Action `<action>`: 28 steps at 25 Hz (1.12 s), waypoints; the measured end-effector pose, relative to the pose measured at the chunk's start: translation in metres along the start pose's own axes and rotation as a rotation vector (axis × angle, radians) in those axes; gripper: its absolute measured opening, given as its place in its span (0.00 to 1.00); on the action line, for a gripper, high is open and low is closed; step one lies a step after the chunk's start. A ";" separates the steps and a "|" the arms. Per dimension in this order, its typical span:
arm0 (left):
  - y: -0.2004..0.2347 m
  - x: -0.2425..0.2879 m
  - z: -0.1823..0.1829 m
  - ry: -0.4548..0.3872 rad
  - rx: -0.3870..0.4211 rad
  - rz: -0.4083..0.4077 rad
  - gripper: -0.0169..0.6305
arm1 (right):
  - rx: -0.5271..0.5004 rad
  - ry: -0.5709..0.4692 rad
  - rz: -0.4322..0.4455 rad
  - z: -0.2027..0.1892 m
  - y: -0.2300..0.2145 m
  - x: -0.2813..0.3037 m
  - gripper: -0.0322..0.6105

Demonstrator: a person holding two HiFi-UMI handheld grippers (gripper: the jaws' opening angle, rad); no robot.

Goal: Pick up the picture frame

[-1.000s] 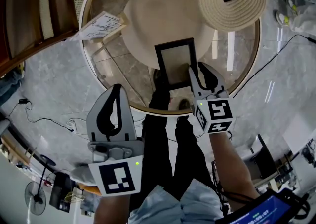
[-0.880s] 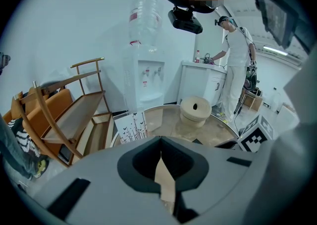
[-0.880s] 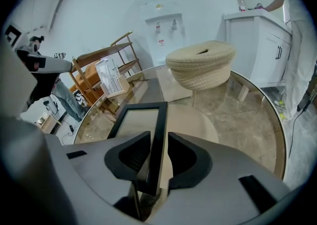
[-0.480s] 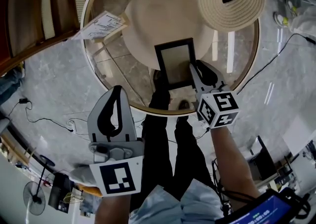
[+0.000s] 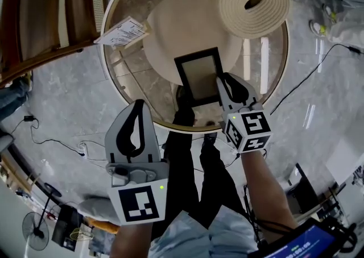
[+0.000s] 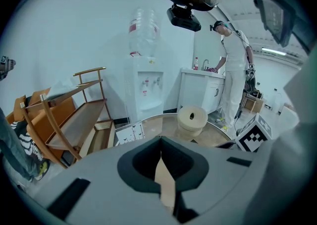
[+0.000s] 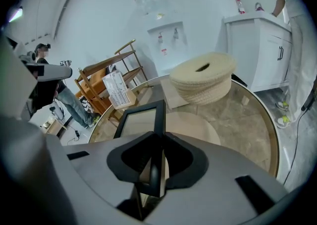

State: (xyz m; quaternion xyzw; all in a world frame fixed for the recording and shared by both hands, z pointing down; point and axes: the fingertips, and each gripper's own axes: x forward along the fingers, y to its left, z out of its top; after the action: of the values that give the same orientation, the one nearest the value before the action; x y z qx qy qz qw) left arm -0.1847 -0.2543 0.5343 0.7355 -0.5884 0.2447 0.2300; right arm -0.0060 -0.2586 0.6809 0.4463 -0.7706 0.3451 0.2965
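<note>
1. The right gripper is clenching the right edge of the picture frame. Its jaws have just been closing with that edge between them. The right gripper view is showing this directly: the black moulding is running up from between the jaw tips, with the pale panel of the frame lying to the left.
2. The left gripper is hanging near the person, off the table and well apart from the frame. The left gripper view is showing its jaw tips meeting with nothing between them.
3. The head view alone is showing both grippers together, with the frame sitting over a round cream mat on a round glass table. Whether the frame is resting on the mat cannot be told.
4. A coiled cream roll is standing at the far right of the table. A printed card is lying at the far left; its text is too small to read.
5. Only the left gripper view is showing a water dispenser, a wooden shelf and a person in white standing at a counter. The red label on the dispenser's bottle is unreadable.
</note>
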 end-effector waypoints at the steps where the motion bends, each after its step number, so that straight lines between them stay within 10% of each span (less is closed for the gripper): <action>1: -0.002 -0.004 0.003 -0.007 0.001 0.000 0.05 | -0.005 -0.011 0.000 0.005 0.002 -0.005 0.18; 28: -0.104 -0.236 0.213 -0.529 0.063 0.073 0.05 | -0.270 -0.603 0.034 0.211 0.082 -0.344 0.18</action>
State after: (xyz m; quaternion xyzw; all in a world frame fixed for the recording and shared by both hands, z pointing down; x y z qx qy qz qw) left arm -0.1084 -0.1890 0.2154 0.7588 -0.6465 0.0701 0.0361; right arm 0.0360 -0.2306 0.2724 0.4720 -0.8698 0.0970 0.1059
